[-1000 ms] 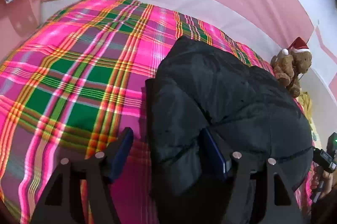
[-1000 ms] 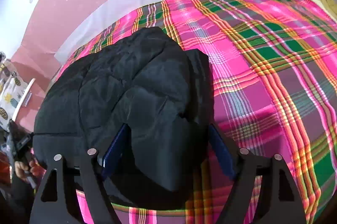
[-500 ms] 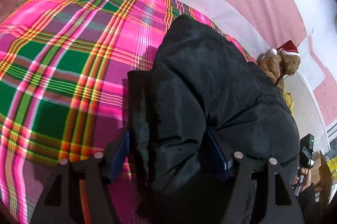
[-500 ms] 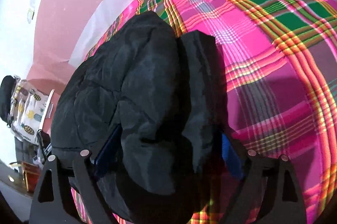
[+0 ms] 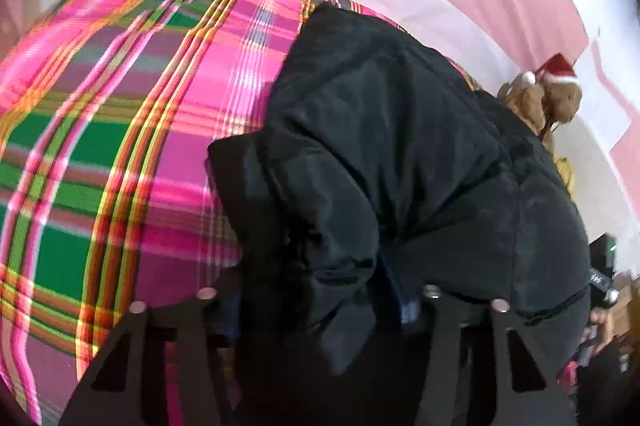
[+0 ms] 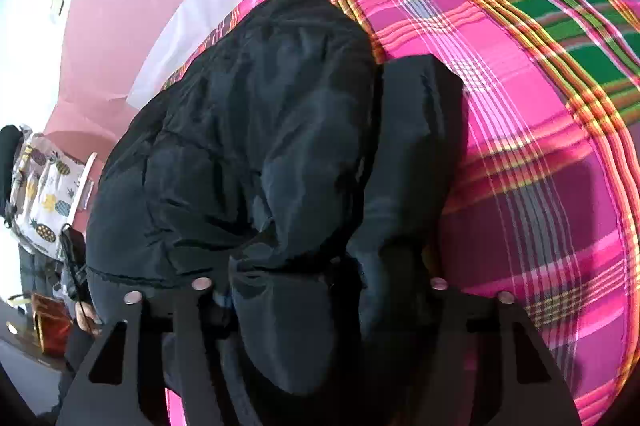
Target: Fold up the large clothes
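While the black padded jacket lies in a bulky heap on the bed's plaid cover, both claws have come in at its near edge from opposite ends. In the left wrist view the left claw straddles the left near corner, where a folded lobe of padding bulges up between its fingers; the jaws have just been closing, and the fabric fills the gap so fully that the pads seem to be pinching it, though the contact itself is dark and partly hidden. In the right wrist view the right claw sits likewise on the right near corner, its jaws also just closing around a thick roll of the jacket, which swells over the fingers and looks gripped. The relation that matters is this: the jacket stretches away from both claws toward the far side of the bed, its long axis running left to right between them, so each hand is nearest to its own end and neither needs to cross over. From here the near edge could, I judge, be lifted and carried away from the person onto the far half, provided the two hands move evenly. The padding is slippery and springy, so a shallow bite may slide out. A teddy bear in a red hat sits beyond the far right, well apart from the jacket.
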A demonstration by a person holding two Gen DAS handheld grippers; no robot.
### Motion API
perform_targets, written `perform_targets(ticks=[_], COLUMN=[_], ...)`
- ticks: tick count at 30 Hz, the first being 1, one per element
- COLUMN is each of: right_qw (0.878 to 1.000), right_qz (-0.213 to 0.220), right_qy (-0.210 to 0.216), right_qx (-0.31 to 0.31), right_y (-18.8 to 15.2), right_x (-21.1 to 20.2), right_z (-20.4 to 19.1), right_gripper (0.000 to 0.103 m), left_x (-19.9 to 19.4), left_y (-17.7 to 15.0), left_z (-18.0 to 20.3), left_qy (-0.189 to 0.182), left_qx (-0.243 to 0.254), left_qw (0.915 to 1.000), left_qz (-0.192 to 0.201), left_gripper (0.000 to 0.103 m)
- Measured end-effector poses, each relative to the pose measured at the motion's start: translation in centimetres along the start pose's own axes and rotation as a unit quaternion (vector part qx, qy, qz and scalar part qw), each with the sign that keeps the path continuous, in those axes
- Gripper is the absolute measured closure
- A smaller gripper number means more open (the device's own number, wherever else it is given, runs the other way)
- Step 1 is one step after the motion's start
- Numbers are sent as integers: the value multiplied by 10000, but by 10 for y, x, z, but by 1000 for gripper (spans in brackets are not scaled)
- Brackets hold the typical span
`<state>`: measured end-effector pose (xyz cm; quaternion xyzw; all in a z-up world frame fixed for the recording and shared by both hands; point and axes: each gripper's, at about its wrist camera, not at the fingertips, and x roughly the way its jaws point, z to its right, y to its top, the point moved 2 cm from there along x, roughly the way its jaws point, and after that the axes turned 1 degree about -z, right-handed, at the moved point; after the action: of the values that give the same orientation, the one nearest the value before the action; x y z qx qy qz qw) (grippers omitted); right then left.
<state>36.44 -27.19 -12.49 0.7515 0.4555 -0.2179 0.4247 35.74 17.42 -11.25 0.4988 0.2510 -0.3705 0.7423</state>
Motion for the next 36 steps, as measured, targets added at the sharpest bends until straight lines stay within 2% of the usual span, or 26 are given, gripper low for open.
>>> perform_targets(ticks=[5,10,16,24,31,36], right_qw=[9998,9988,9970,9940,9906,9889], right_qz=[30,160,465,755,859,796], right_qy=[-126,-314,-244,6,267,324], right_qx=[-145,-345,-568,-795,-1035,-1213], right_y=[3,4,10,18,40,48], right_x=[-3,-17,-48,-60,-39,-4], right_z=[-11,-24,-42,-75,-119,-145], right_gripper=[67,76,79,80,79,79], left_x=[-4,-24,-59,-98,-123,-123], left_y=[4,10,26,54,79,90], left_z=[15,24,33,32,-5,-46], left_qy=[389,613,482,388,528,759], left_qx=[276,404,479,539,409,206], left_qw=[9987,9964,9944,9901,9868,9864], left_qz=[159,426,814,1235,1475,1441], left_gripper=[72,83,85,85,85,84])
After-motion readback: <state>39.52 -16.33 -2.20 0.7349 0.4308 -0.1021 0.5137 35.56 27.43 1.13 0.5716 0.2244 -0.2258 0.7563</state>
